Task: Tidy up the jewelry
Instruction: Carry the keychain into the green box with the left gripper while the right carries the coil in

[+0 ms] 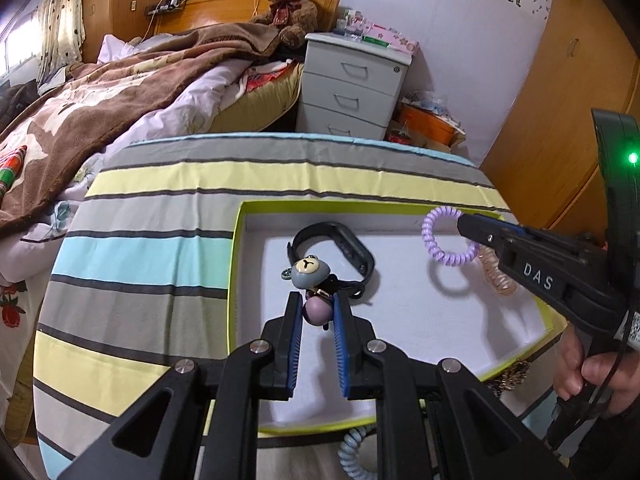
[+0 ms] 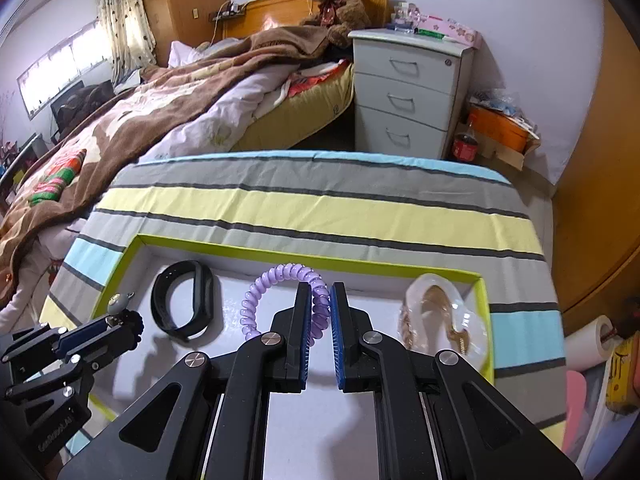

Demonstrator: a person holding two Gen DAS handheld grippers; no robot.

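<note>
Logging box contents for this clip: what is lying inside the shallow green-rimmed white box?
Inside the box lie a black wristband and a clear hair claw over a gold coil tie. The near floor is hidden behind the right gripper, shut on the purple coil tie.

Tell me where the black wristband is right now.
The black wristband lies in the left part of the green-rimmed box, with the bear charm in the left gripper to its left and the purple coil tie to its right.

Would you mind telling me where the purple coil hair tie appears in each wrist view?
Left wrist view: purple coil hair tie at right of centre, held by the right gripper above the tray.
Right wrist view: at centre, pinched between the fingers.
Shared landmark: the black wristband in the green-rimmed tray.
</note>
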